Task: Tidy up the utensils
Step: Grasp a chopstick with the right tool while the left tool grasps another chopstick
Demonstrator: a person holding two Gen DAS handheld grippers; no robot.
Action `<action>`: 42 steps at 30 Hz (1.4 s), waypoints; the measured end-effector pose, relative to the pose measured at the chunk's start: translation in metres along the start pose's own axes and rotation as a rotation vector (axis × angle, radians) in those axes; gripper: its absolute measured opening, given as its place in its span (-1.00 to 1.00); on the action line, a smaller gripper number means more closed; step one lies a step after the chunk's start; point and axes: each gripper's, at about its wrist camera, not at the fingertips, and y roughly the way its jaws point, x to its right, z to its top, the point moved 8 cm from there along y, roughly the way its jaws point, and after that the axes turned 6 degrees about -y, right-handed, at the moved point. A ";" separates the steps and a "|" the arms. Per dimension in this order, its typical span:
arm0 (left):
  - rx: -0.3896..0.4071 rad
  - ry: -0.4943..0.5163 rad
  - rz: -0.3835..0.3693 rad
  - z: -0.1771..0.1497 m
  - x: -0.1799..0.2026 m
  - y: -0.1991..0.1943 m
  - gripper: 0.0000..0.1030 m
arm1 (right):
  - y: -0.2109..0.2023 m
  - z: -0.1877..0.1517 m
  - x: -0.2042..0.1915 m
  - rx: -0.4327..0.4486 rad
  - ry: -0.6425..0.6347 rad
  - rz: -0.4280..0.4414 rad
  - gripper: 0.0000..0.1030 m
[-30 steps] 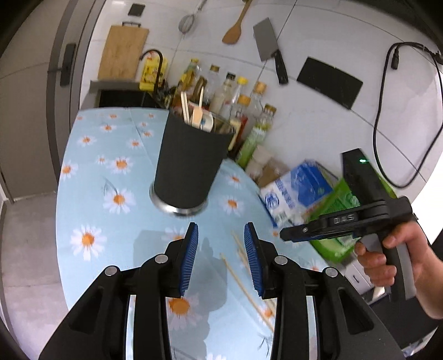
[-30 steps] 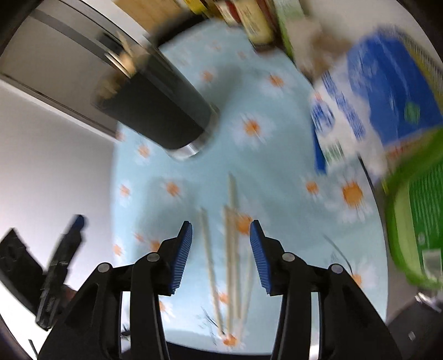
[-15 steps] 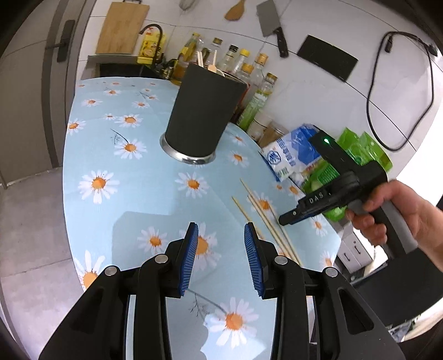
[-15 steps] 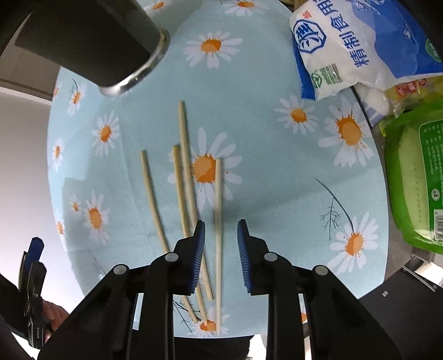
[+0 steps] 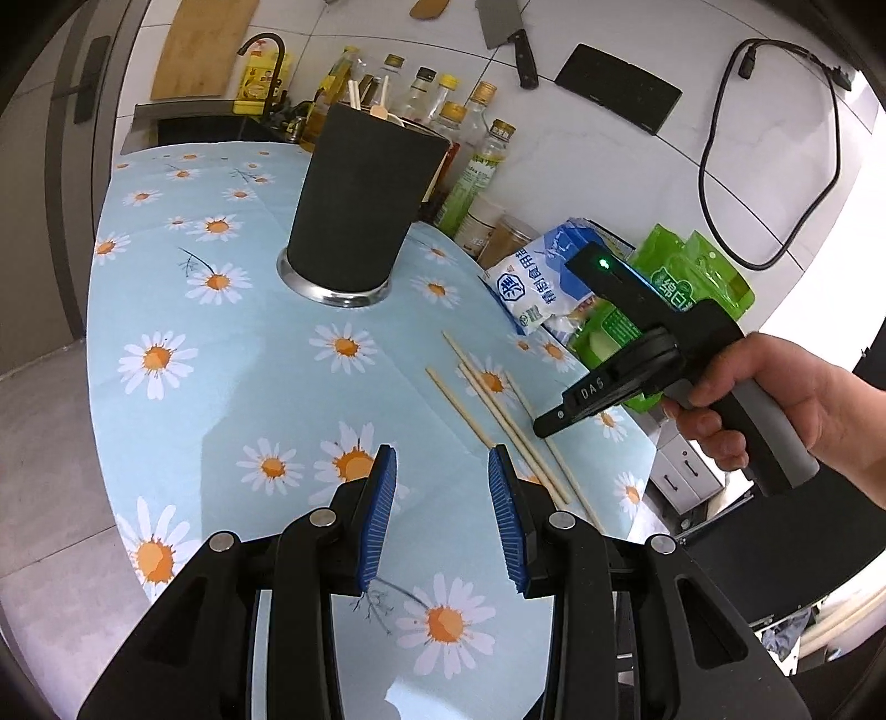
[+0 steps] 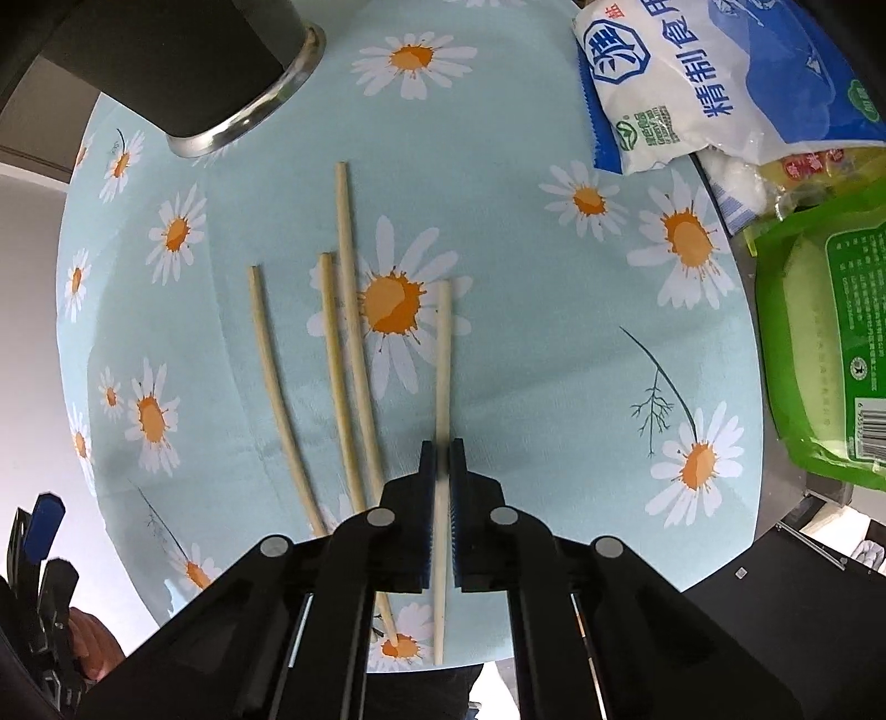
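Note:
Several wooden chopsticks lie side by side on the daisy tablecloth. My right gripper points straight down and is shut on the rightmost chopstick, which still lies on the cloth. Three other chopsticks rest to its left. A black utensil holder with a steel base stands farther back, with a few utensils sticking out of its top. My left gripper hovers open over the near cloth with nothing between its pads. In the left wrist view a hand holds the right gripper down at the chopsticks.
A white and blue bag and a green packet lie to the right of the chopsticks. Bottles line the wall behind the holder. A cleaver and a cable hang on the tiled wall. The table edge is close.
The right gripper has come down onto the chopsticks and shut on the rightmost one. The left gripper has dropped and tilted downward, staying open.

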 end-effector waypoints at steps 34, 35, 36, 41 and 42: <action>-0.301 -0.342 0.389 0.005 0.024 0.128 -0.39 | -0.098 0.007 0.084 0.294 -0.413 0.360 -0.89; -0.307 -0.333 0.413 0.006 0.025 0.131 -0.39 | -0.100 0.007 0.086 0.299 -0.425 0.373 -0.89; -0.314 -0.326 0.429 0.006 0.026 0.134 -0.40 | -0.102 0.008 0.087 0.304 -0.433 0.382 -0.89; -0.365 -0.356 0.504 0.002 0.023 0.145 -0.55 | -0.111 0.010 0.088 0.336 -0.465 0.434 -0.89; -0.371 -0.361 0.515 0.002 0.023 0.147 -0.58 | -0.113 0.010 0.089 0.334 -0.470 0.455 -0.89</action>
